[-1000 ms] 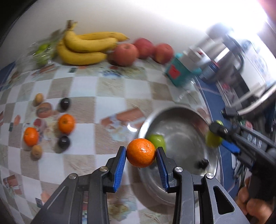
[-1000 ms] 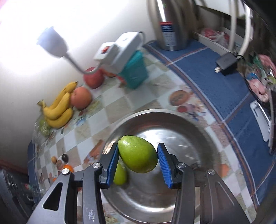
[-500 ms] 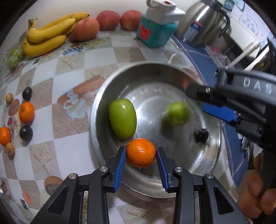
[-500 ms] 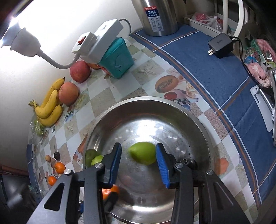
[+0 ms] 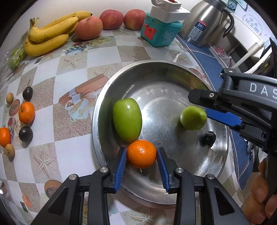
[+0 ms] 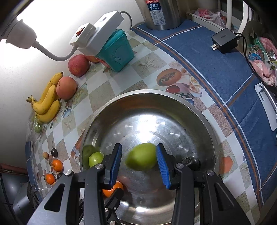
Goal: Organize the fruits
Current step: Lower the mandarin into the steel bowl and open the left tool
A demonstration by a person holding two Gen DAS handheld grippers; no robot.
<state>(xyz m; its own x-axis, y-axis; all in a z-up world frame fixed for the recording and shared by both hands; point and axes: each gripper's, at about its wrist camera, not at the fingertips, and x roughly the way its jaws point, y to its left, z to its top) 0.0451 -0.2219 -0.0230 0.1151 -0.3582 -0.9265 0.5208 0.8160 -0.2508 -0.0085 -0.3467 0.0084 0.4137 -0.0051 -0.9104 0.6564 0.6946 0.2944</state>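
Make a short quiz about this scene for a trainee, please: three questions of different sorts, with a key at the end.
1. True or false: the left tool is empty.
2. What carries the white power strip? A: a teal box. B: a book. C: a stool.
3. How many loose mandarins lie on the tablecloth, outside the steel bowl?

Key
1. False: it grips the held mandarin, low over the bowl.
2. A.
3. Two, both at the left edge of the left wrist view.
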